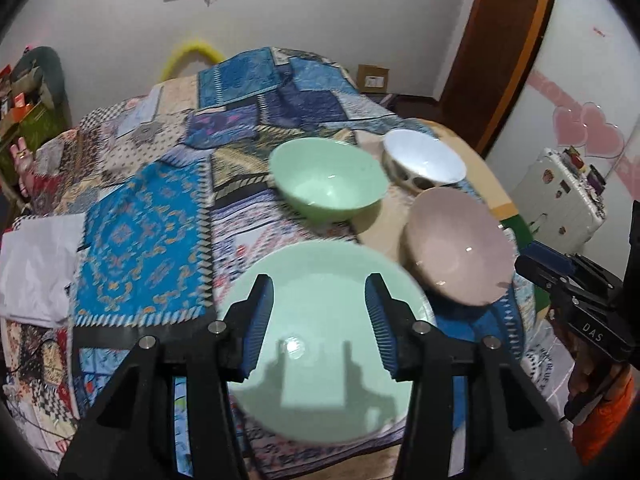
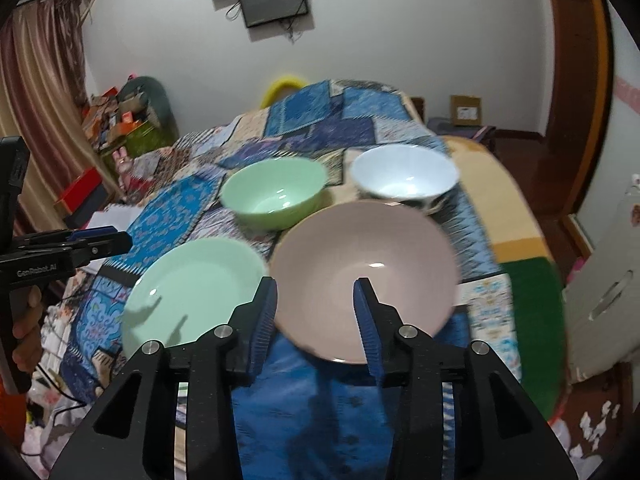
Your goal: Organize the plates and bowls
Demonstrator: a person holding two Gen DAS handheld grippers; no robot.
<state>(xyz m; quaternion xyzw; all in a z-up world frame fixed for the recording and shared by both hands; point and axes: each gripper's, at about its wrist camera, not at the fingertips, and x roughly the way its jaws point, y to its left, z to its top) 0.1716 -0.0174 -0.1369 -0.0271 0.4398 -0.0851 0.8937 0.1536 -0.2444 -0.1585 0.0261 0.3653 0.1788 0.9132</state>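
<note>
On a patchwork bedspread lie a green plate [image 1: 324,336] [image 2: 192,292], a pink plate [image 1: 460,244] [image 2: 364,276], a green bowl [image 1: 328,180] [image 2: 276,192] and a white bowl [image 1: 424,160] [image 2: 404,176]. My left gripper [image 1: 320,292] is open and empty, its fingers over the green plate. My right gripper [image 2: 316,296] is open and empty, its fingers over the near part of the pink plate. The right gripper also shows at the right edge of the left wrist view [image 1: 532,260], and the left gripper at the left edge of the right wrist view [image 2: 120,240].
The bedspread [image 1: 152,216] covers a bed reaching back to the wall. A white cloth [image 1: 36,264] lies at the left. A white suitcase [image 1: 560,196] stands to the right. Boxes and clutter [image 2: 116,120] sit at the far left. A wooden door frame [image 2: 580,80] is at the right.
</note>
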